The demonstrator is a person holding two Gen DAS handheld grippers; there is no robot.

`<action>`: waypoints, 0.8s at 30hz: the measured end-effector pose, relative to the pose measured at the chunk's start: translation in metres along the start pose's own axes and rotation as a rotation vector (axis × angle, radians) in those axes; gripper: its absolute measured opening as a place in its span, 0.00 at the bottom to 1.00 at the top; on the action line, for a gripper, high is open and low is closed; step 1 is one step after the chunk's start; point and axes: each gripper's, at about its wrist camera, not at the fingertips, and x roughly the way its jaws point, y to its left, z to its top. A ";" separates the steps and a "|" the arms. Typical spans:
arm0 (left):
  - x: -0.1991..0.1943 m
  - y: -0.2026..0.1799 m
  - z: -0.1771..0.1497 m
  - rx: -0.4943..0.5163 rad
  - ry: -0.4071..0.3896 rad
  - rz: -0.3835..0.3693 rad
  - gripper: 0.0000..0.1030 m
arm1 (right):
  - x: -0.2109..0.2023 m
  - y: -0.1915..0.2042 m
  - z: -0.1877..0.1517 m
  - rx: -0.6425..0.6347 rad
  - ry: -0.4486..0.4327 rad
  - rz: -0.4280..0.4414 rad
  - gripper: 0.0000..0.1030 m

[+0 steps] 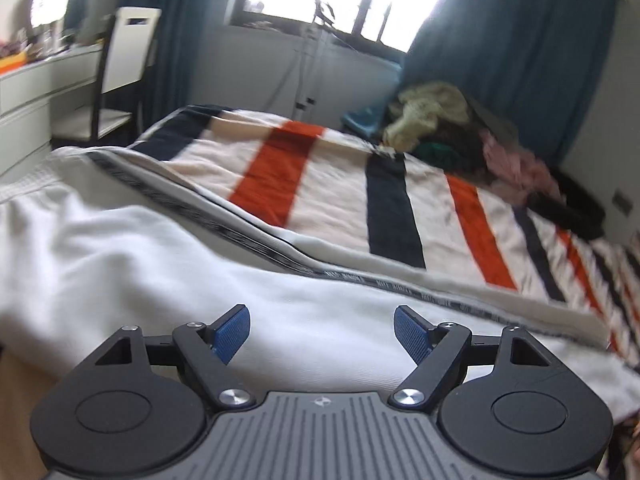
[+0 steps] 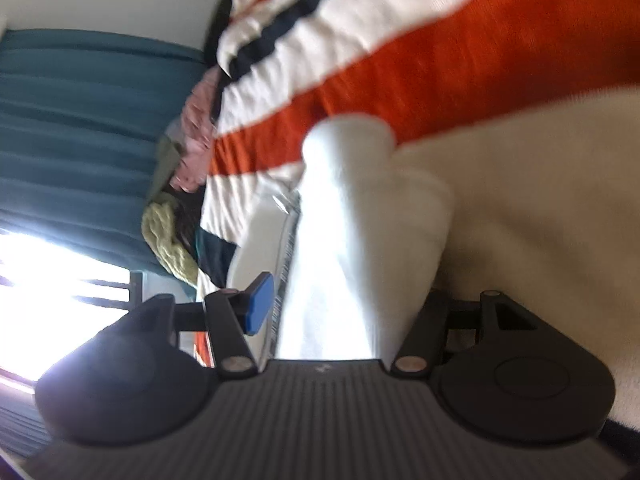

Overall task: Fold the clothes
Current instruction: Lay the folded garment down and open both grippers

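A white garment (image 1: 160, 260) with a black lettered trim band (image 1: 224, 224) lies spread over the near side of the bed. My left gripper (image 1: 322, 320) hovers just above it, its blue pads (image 1: 234, 334) wide apart and nothing between them. In the right wrist view the picture is rolled on its side. A raised fold of the white garment (image 2: 352, 220) runs up between the fingers of my right gripper (image 2: 348, 292). The blue pad (image 2: 260, 304) that shows stands clear of the cloth. The other finger is hidden behind the fold.
A blanket (image 1: 280, 168) striped in red, navy and cream covers the bed. A heap of loose clothes (image 1: 460, 128) lies at its far right corner by the teal curtain (image 1: 500, 60). A white chair (image 1: 128, 60) and drawers (image 1: 24, 100) stand at left, a tripod stand (image 1: 312, 60) under the window.
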 end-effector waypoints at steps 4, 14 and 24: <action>0.032 -0.023 -0.011 0.098 0.003 0.014 0.78 | 0.006 0.001 0.002 -0.010 0.005 0.012 0.60; 0.064 -0.034 -0.042 0.194 0.070 0.086 0.79 | 0.018 0.013 0.005 -0.057 -0.059 0.072 0.60; 0.065 -0.027 -0.043 0.171 0.072 0.084 0.80 | 0.028 0.003 0.007 -0.013 -0.070 0.098 0.60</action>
